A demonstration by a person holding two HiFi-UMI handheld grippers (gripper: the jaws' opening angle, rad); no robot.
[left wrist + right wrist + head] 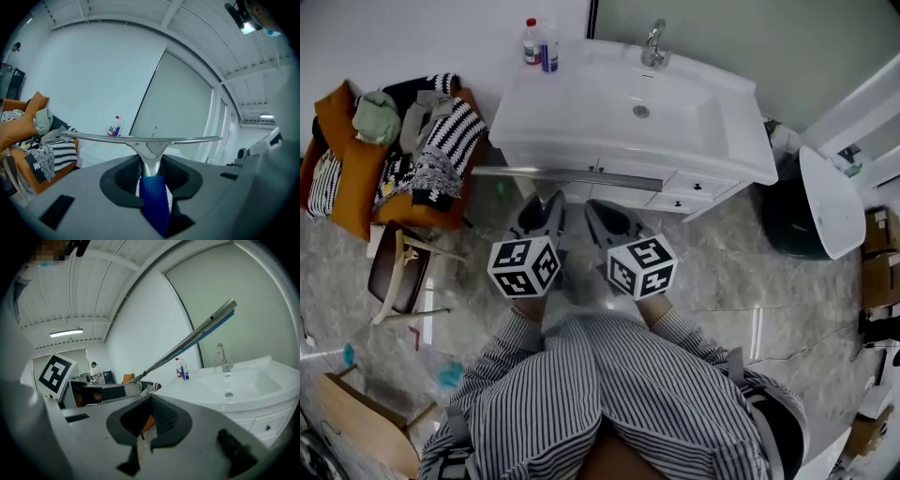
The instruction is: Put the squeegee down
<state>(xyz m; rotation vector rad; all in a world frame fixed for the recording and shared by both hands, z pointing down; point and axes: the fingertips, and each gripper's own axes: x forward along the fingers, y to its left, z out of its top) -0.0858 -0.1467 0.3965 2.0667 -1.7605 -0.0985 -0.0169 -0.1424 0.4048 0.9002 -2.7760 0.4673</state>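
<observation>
No legible text is showing in any view; the bottle [532, 42] label is appearing too small to read.

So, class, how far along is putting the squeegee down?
Nothing is done yet. In hand: the left gripper clamps the squeegee by its blue handle, blade level, near the sink cabinet. The right gripper holds nothing. Left to do: lower it onto a surface and release.

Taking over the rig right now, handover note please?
Left gripper: shut on the squeegee by its blue handle, with the blade held crosswise ahead.
Right gripper: jaws together, empty.
Both are in front of the white sink vanity. Two bottles stand at its back left corner.
Done: nothing, the squeegee is not yet set down.
Left: put it down and release.
</observation>
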